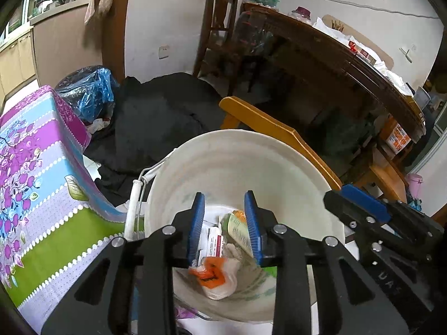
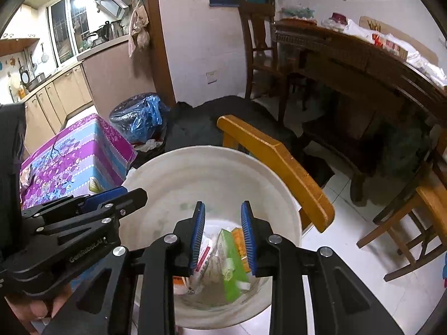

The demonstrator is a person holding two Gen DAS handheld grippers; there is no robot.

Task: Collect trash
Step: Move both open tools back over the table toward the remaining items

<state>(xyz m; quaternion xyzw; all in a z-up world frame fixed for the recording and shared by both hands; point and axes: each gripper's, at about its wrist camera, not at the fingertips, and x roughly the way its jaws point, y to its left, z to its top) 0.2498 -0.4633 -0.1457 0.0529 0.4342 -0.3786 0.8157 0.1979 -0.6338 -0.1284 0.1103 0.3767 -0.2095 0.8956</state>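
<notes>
A white bucket [image 1: 237, 133] [image 2: 201, 148] stands right under both grippers. In the left wrist view, trash lies in its bottom: an orange-and-white bag [image 1: 215, 276], a red-and-white carton [image 1: 216, 241] and a green packet [image 1: 239, 230]. My left gripper [image 1: 224, 195] hangs over the bucket mouth, open, with nothing pressed between its blue pads. My right gripper [image 2: 223, 203] is open beside it. A blurred green packet [image 2: 230, 262] shows below its pads inside the bucket, free of them. Each gripper shows at the edge of the other's view.
A yellow wooden chair back [image 1: 279, 134] [image 2: 273, 162] touches the bucket's far right side. A table with a floral cloth [image 1: 42, 181] stands to the left. Behind are a bin lined with a blue bag [image 1: 89, 92], a black cloth heap [image 1: 167, 106] and a dark wooden table [image 1: 335, 55].
</notes>
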